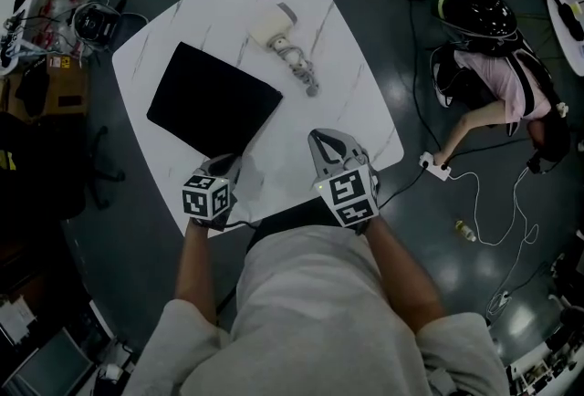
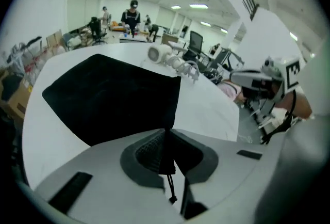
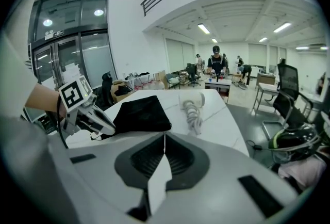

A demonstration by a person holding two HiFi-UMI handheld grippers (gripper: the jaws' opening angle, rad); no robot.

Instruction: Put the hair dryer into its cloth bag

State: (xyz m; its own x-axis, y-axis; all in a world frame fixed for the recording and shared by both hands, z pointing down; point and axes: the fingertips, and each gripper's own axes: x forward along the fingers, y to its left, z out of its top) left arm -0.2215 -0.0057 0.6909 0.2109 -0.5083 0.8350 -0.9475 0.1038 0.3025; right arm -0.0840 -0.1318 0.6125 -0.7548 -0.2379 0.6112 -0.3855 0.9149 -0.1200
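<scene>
The black cloth bag (image 1: pixel 212 102) lies flat on the left half of the white marble table (image 1: pixel 356 111). My left gripper (image 1: pixel 234 164) is at the bag's near corner. In the left gripper view its jaws (image 2: pixel 166 138) pinch the black fabric (image 2: pixel 113 96), and a thin drawstring hangs below them. The cream hair dryer (image 1: pixel 274 25) with its coiled cord (image 1: pixel 299 66) rests at the table's far side, untouched. My right gripper (image 1: pixel 321 137) hovers over the near right part of the table, shut with nothing in it (image 3: pixel 164 138). From there I see the bag (image 3: pixel 142 113), the dryer (image 3: pixel 195 100) and the left gripper (image 3: pixel 111 130).
A person in a pink top (image 1: pixel 497 84) crouches on the floor to the right, beside a black helmet (image 1: pixel 479 11), a power strip (image 1: pixel 436 168) and white cables. Boxes and gear crowd the floor at the far left (image 1: pixel 55 11). The table's near edge is just under my grippers.
</scene>
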